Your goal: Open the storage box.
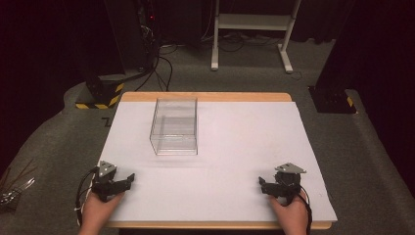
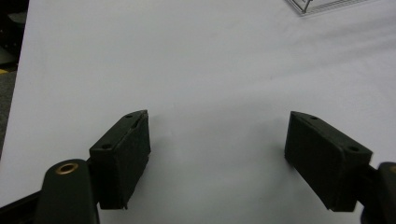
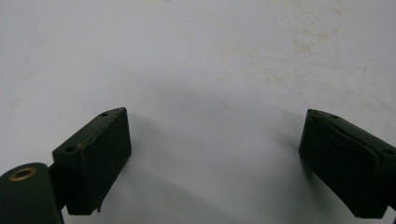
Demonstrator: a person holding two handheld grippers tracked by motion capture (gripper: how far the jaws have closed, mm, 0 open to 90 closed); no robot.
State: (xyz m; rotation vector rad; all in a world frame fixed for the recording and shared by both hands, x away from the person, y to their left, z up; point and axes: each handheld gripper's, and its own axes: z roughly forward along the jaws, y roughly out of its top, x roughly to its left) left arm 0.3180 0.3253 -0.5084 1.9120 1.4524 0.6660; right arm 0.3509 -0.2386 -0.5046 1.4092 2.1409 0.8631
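**Empty clear box on a white-topped table, both grippers spread wide**

A clear plastic box [image 1: 174, 126], rectangular and open at the top, is seen standing upright on the white table surface [image 1: 244, 147]. Nothing is seen inside it; the white surface shows through its walls and floor. One corner of the box [image 2: 322, 5] is caught at the top edge of the left gripper view.

Nearer the person than the box and to its left, the left gripper [image 1: 128, 179] is held low over the table in the person's left hand [image 1: 100, 208]. In the left gripper view [image 2: 217, 154] its black jaws are spread far apart, with bare white surface between them. Nearer than the box and well to its right, the right gripper [image 1: 263, 184] is held in the right hand [image 1: 292, 210]; in the right gripper view [image 3: 215, 158] its jaws are likewise wide apart and nothing is gripped. Faint yellowish stains [image 3: 299, 44] are visible on the surface ahead of that gripper.

A wooden edge [image 1: 205, 96] is exposed along the table's far side, beyond the box. Grey carpet [image 1: 372, 147] surrounds the table. Beyond the box, a white desk frame [image 1: 252, 29], black cables [image 1: 161, 68] and a yellow-and-black striped base [image 1: 100, 95] are seen against a dark background.
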